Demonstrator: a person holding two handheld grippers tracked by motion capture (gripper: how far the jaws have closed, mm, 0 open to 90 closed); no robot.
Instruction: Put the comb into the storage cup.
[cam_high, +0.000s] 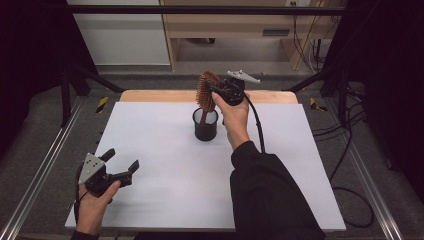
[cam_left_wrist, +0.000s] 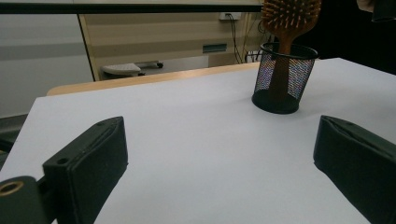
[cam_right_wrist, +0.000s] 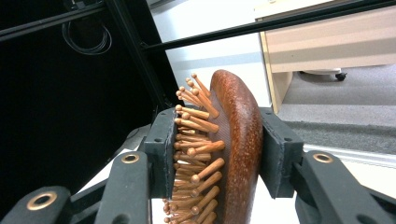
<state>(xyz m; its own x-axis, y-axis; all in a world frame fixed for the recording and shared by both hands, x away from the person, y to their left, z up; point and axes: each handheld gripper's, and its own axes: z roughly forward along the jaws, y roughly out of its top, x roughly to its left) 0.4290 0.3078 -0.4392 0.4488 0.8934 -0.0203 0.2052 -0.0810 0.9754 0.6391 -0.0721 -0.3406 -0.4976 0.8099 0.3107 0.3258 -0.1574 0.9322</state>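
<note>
While the right claw is clamped on the head of the wooden hairbrush, the brush stands upright with its handle down inside the black mesh cup. Seen in the right gripper view, one pad presses on the bristle side and the other on the smooth rounded back of the hairbrush, so the jaws are closed as far as the brush head allows. The brush head rises above the cup's rim, and the right hand reaches in just to the right of the cup, with the gripper's cable trailing back along the dark sleeve.

The cup sits on the white counter, towards its far edge and roughly midway across. In the left gripper view the hairbrush leans slightly inside the mesh cup, its handle visible through the mesh and reaching down to the cup's base.

The left claw is well apart from the cup, towards the counter's near left corner. Its jaws stand wide apart with nothing between them but bare counter, and the left hand holds it low over the surface, pointing towards the cup.
</note>
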